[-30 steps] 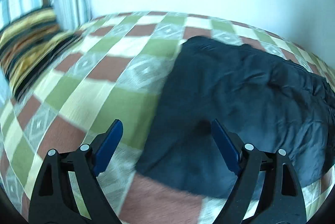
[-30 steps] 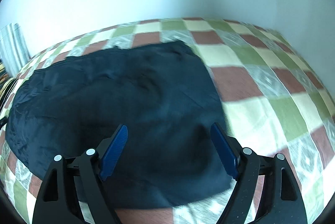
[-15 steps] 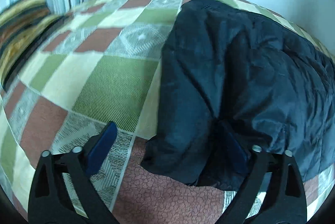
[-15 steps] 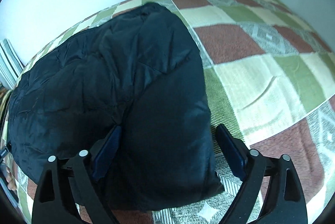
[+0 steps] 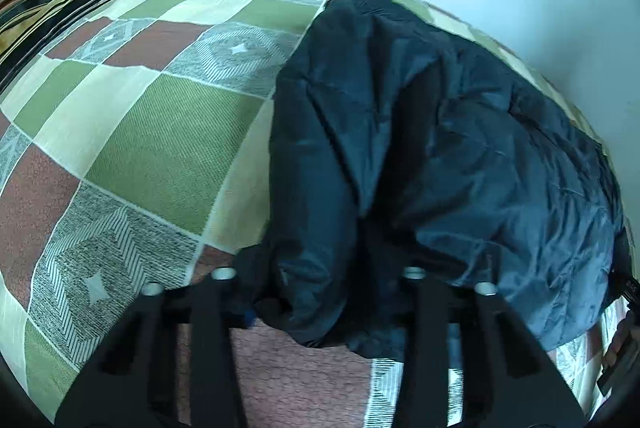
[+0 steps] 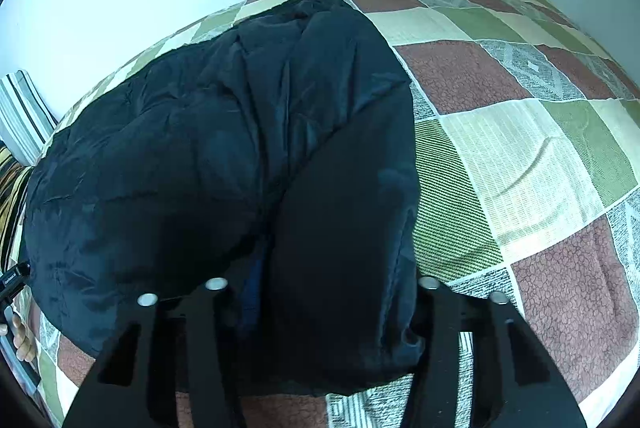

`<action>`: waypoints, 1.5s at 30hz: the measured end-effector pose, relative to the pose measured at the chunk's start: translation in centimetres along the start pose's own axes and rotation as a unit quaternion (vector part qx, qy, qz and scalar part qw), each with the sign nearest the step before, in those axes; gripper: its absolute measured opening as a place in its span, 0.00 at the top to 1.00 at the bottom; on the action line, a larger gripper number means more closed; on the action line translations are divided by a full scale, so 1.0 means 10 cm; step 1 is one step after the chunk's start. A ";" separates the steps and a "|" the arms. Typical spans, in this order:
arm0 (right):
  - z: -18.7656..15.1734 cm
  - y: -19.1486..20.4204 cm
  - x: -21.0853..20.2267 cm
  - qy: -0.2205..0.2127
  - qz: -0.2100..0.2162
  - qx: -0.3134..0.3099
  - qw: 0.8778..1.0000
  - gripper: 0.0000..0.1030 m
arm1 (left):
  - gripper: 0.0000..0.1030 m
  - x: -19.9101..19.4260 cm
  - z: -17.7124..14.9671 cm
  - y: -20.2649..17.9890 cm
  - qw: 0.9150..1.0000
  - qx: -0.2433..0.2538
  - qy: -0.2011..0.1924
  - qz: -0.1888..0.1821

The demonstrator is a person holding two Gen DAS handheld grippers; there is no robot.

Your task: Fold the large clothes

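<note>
Jacket (image 5: pixel 420 147), dark and puffy, is spread on the checked bedspread (image 5: pixel 152 131) by the wall. Its near hem is bunched between the closing jaws of left tool (image 5: pixel 320 304) and right tool (image 6: pixel 320 312); both are clamped on it, pads buried in fabric.

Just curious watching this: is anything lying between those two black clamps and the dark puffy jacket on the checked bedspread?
Nothing visible: both sets of jaws have just been closing, with the dark puffy jacket bunched directly between them.
</note>
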State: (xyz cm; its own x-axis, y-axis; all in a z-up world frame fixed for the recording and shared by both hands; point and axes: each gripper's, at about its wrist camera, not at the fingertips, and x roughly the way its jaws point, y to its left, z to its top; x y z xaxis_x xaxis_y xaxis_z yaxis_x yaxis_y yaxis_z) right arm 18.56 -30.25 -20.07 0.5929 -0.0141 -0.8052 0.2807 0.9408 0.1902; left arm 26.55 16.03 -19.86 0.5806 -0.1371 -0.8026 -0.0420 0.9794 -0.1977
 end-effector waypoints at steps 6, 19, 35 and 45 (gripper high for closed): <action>-0.05 0.08 -0.15 -0.020 -0.002 -0.006 1.000 0.74 | 0.85 -0.20 -0.04 0.02 1.000 -0.008 -0.021 -0.016; -0.58 0.20 -0.67 -0.010 0.037 -0.024 0.999 0.76 | 0.86 -0.98 -0.49 0.29 0.999 0.005 -0.041 0.005; -1.35 0.26 -1.15 -0.004 0.052 -0.038 0.998 0.75 | 0.85 -1.47 -1.24 0.81 0.999 -0.026 -0.029 0.011; -1.37 0.33 -1.15 -0.007 0.044 -0.052 0.998 0.75 | 0.85 -1.53 -1.25 0.88 0.999 -0.031 -0.034 0.010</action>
State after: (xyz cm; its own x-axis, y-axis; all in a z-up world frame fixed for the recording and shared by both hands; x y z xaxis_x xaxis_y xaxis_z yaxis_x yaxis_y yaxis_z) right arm 2.27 -22.32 -17.87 0.6230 0.0664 -0.7794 0.1478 0.9685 0.2006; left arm 7.08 24.89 -16.35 0.6332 -0.1053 -0.7667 -0.1034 0.9703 -0.2187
